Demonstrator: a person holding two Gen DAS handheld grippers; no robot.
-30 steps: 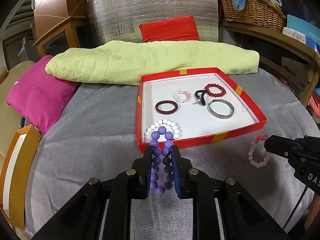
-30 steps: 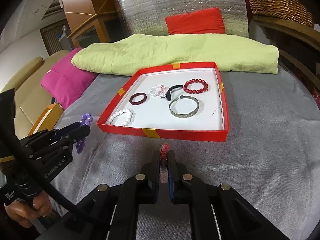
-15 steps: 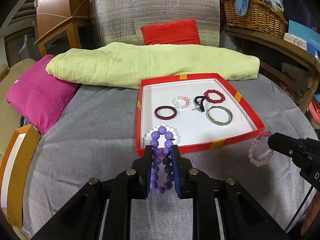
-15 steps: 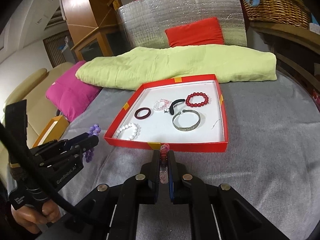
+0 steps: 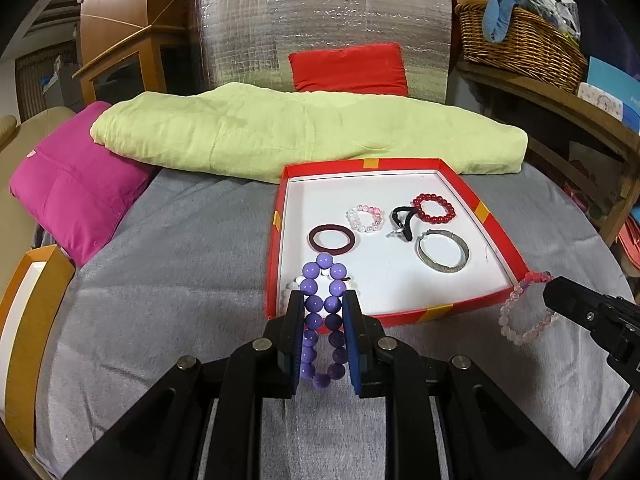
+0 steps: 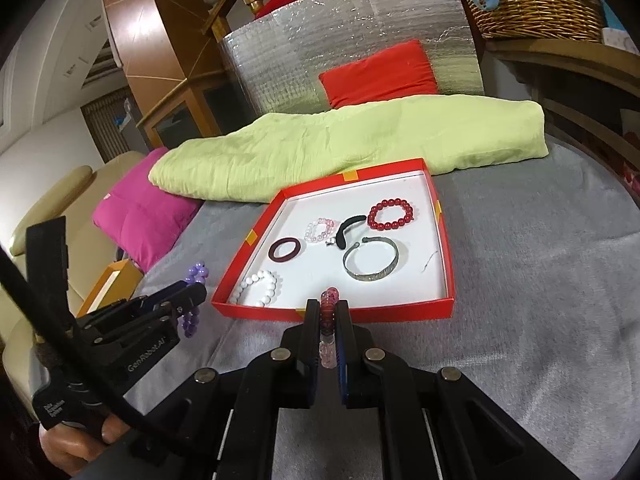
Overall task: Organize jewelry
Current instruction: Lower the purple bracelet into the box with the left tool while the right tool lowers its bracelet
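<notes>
Your left gripper is clamped on the purple bead bracelet, which hangs between its pads just short of the near-left corner of the red tray. Your right gripper pinches the pink bead bracelet edge-on at the tray's near wall; from the left wrist view that bracelet dangles at about 4 o'clock of the tray. Inside the tray lie a white bead bracelet at 7 o'clock, a dark red bangle at 9, a pale pink bead bracelet and a black hair tie near centre, a red bead bracelet at 1 and a silver cuff at 4.
</notes>
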